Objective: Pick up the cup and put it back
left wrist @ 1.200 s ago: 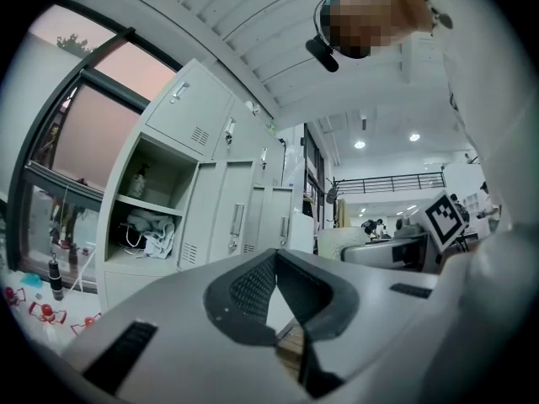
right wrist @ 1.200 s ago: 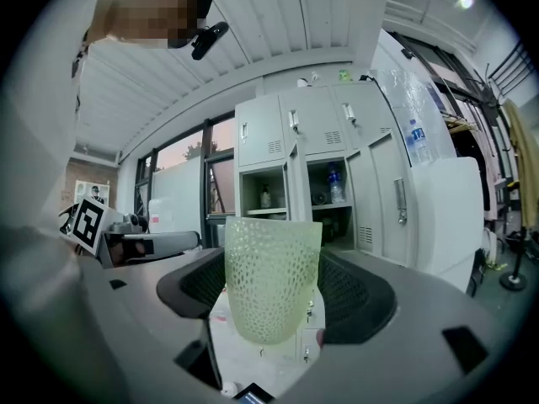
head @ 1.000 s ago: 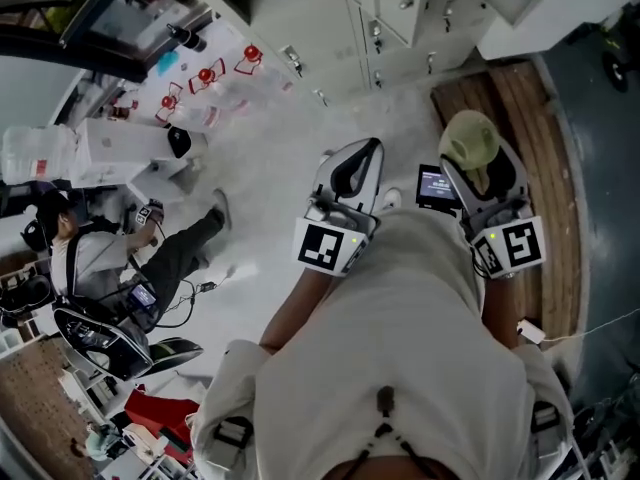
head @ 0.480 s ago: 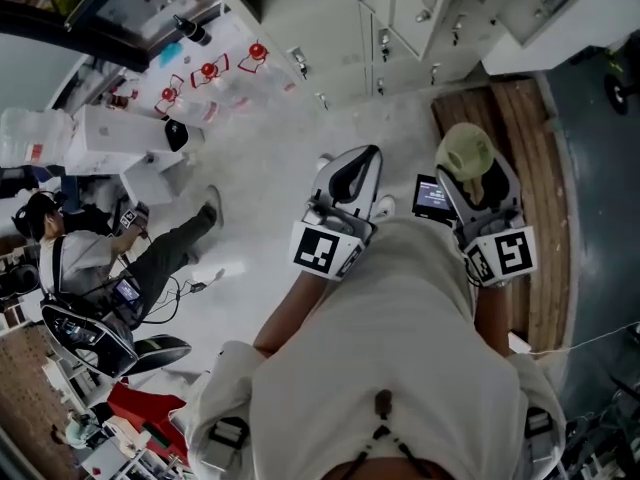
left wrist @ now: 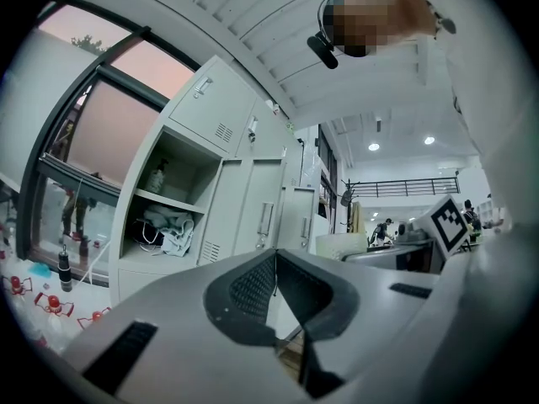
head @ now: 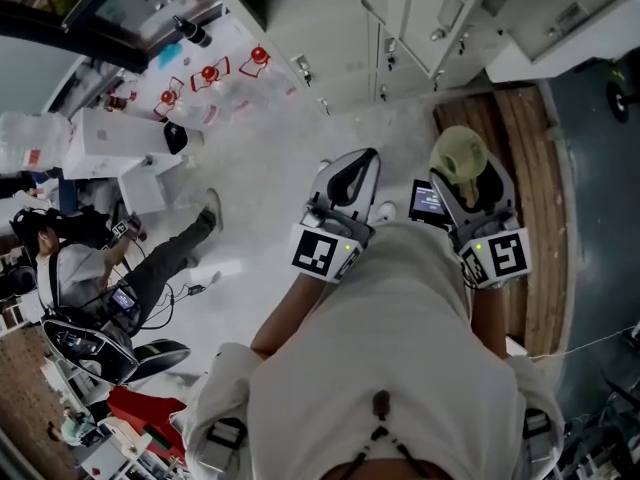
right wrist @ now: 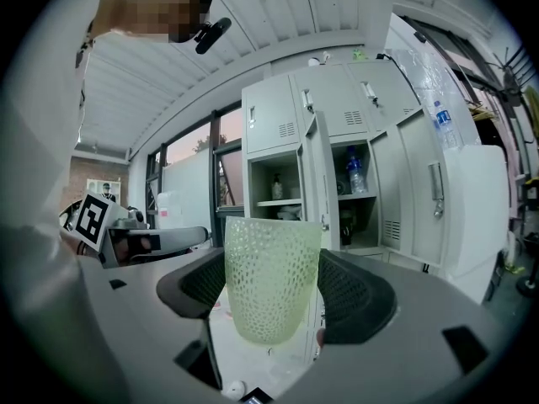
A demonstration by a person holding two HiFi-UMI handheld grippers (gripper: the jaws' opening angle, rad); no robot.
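A pale green perforated cup stands upright between the dark pads of my right gripper, which is shut on it. In the head view the cup sits at the tip of the right gripper, held in the air in front of the person's chest, over the edge of a wooden platform. My left gripper is level with it to the left. Its jaws are pressed together, shut on nothing, as the left gripper view shows.
Grey metal lockers stand ahead. One open locker holds a water bottle, another holds cloths and a bottle. A person sits on the floor at the left among boxes and equipment. A small screen rides on the right gripper.
Both grippers stay nearly where they were, the cup still held. The head view has shifted a little, so the lockers loom larger and the seated person lies further left.
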